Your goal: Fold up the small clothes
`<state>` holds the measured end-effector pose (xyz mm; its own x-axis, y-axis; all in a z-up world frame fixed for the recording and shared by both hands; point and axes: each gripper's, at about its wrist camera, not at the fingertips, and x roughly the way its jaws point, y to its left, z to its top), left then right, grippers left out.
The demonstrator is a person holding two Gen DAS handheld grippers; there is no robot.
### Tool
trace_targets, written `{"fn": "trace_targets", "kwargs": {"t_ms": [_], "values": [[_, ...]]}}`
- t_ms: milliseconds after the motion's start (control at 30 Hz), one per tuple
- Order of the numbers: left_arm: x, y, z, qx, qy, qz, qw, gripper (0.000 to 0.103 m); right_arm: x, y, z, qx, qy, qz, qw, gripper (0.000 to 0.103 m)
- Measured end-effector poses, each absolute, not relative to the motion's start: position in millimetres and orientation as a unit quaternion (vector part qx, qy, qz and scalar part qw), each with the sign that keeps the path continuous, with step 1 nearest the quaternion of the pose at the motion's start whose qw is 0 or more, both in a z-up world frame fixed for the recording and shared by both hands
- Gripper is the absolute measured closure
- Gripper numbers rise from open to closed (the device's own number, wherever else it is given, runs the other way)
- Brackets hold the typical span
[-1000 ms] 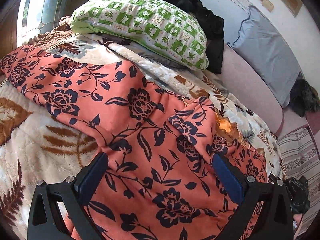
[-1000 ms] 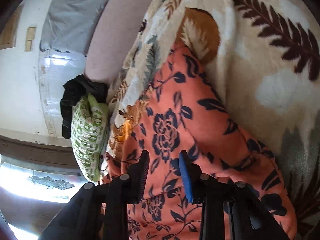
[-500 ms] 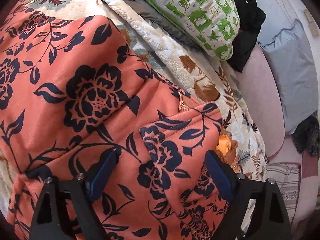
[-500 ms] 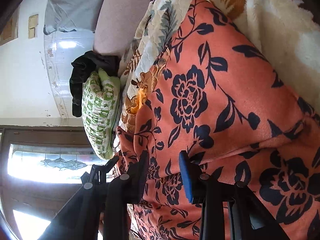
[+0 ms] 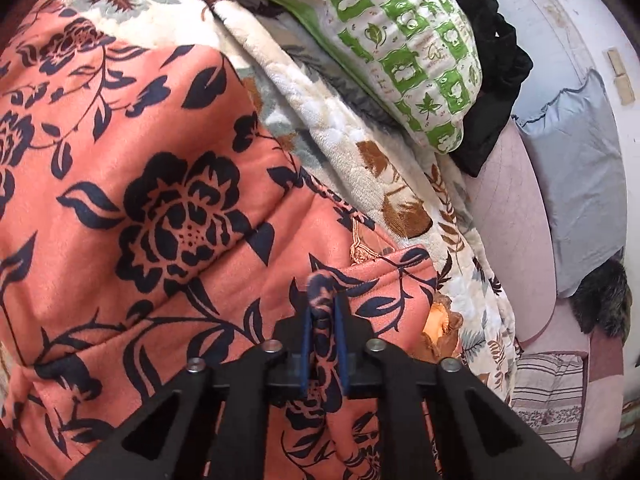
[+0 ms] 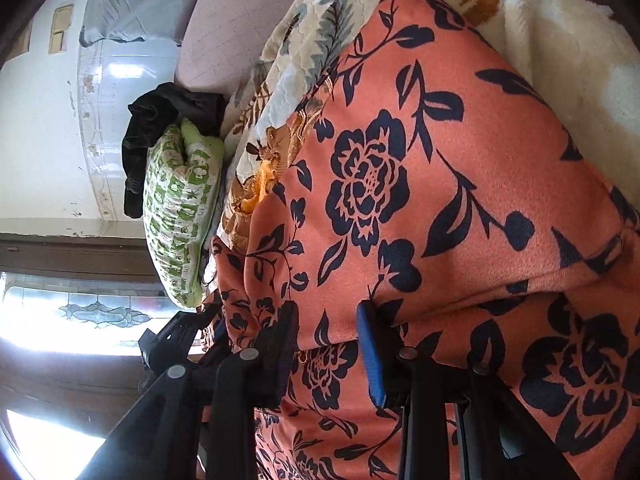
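A salmon-orange garment with dark navy flowers (image 5: 180, 208) lies spread over a leaf-patterned blanket (image 5: 352, 148). In the left wrist view my left gripper (image 5: 322, 316) is shut on a raised pinch of the garment near its right edge, and a tuft of fabric pokes out above the blue pads. In the right wrist view the same garment (image 6: 400, 160) fills the frame. My right gripper (image 6: 327, 324) holds a thick folded edge of it between its fingers, the jaws partly apart around the cloth. The left tool shows as a black shape at the right view's lower left.
A green-and-white patterned pillow (image 5: 404, 52) lies on the blanket beyond the garment, with a black cloth (image 5: 496, 72) behind it. A grey pillow (image 5: 580, 168) leans on the white wall over a pink sheet (image 5: 508, 220). A bright window (image 6: 80, 320) is at the side.
My left gripper moved forward and down onto the garment, then went from wide open to shut on a pinch of fabric. The right gripper shifted slightly along the garment with the same grip.
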<state>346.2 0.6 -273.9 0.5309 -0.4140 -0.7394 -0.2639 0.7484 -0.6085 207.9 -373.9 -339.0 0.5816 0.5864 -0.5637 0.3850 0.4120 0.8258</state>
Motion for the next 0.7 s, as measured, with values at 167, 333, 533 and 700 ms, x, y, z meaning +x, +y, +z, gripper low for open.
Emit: {"fn": "trace_targets", "kwargs": {"t_ms": [167, 333, 533, 700], "values": [[328, 8, -253, -0.331, 0.444, -0.071, 0.83, 0.096, 208, -374, -342, 0.534, 0.46, 0.069, 0.706, 0.07], [280, 29, -232, -0.29, 0.414, -0.052, 0.861, 0.096, 207, -375, -343, 0.533, 0.46, 0.069, 0.706, 0.07], [243, 87, -261, -0.292, 0.47, -0.008, 0.833, 0.093, 202, -372, -334, 0.522, 0.451, 0.066, 0.721, 0.068], [206, 170, -244, -0.303, 0.432, 0.061, 0.847, 0.051, 207, -355, -312, 0.462, 0.443, 0.085, 0.764, 0.069]]}}
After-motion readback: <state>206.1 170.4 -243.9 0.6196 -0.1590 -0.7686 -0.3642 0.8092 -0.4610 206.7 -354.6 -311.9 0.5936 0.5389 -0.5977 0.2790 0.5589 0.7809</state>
